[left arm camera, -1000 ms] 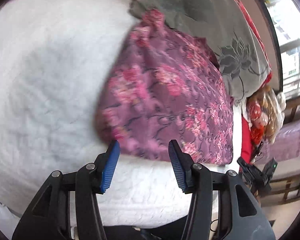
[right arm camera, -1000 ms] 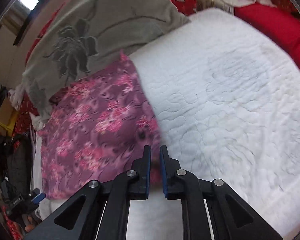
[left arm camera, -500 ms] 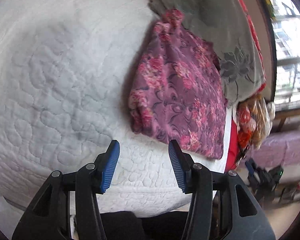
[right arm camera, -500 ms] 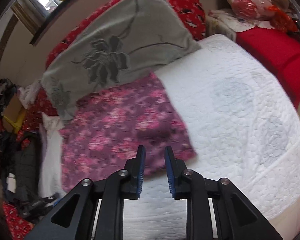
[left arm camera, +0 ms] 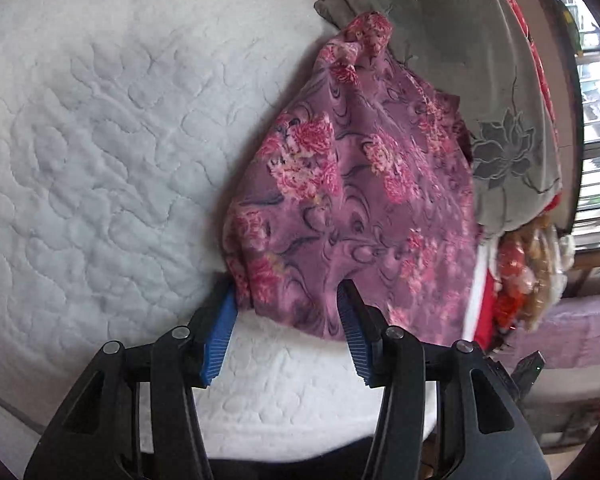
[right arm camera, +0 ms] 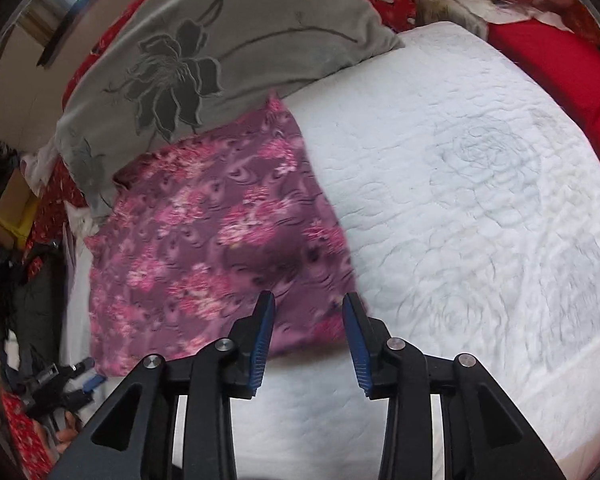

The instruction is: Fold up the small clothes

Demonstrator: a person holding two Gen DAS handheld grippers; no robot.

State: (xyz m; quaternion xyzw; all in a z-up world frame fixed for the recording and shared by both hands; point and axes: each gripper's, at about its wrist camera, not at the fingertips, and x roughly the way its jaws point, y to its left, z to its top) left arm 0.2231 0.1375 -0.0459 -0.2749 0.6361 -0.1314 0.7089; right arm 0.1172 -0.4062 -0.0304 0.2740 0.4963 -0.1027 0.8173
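Observation:
A purple garment with pink flowers (left arm camera: 352,184) lies folded on the white quilted bed (left arm camera: 100,140), its far end against a grey pillow. My left gripper (left arm camera: 286,312) is open and empty, its blue pads just at the garment's near edge. In the right wrist view the same garment (right arm camera: 216,240) lies left of centre. My right gripper (right arm camera: 309,320) is open and empty, its fingers over the garment's near right corner.
A grey pillow with a dark flower print (right arm camera: 228,44) lies behind the garment. A red cover (right arm camera: 556,60) runs along the bed's far right. Clutter and bags (left arm camera: 528,264) sit beside the bed near a window. Dark clothes (right arm camera: 20,280) are piled on the floor.
The right gripper has opened from shut and let go of the garment, which now lies folded. The left gripper pulled back, then came in to the garment's near edge.

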